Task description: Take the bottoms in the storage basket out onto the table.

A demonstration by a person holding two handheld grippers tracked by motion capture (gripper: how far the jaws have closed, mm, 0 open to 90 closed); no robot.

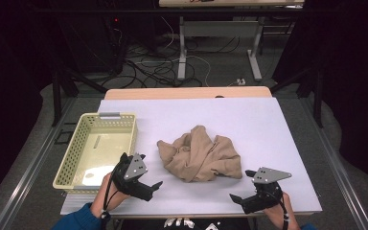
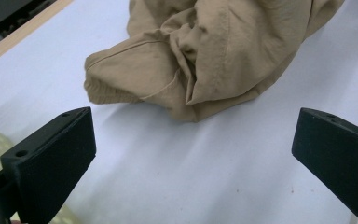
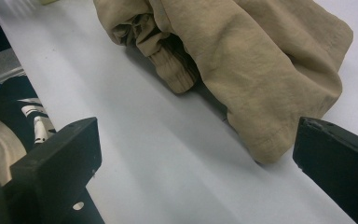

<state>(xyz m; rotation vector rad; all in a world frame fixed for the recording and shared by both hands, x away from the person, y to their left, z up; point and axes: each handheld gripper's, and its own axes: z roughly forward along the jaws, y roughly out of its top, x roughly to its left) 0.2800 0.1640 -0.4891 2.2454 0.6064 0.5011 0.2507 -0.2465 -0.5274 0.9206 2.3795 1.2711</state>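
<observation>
Both grippers w/ jaws spread wide, nothing held: left gripper (image 1: 149,188) just left-front of crumpled tan garment (image 1: 200,154), right gripper (image 1: 242,199) right-front of it. Garment lies mid-table, right of yellow basket (image 1: 69,158).

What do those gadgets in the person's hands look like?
Both tongs, left and right, are black with two blocky jaws, each topped by a grey three-cornered plate dotted with holes. A black cable trails from each. The left arm wears a blue sleeve.
</observation>
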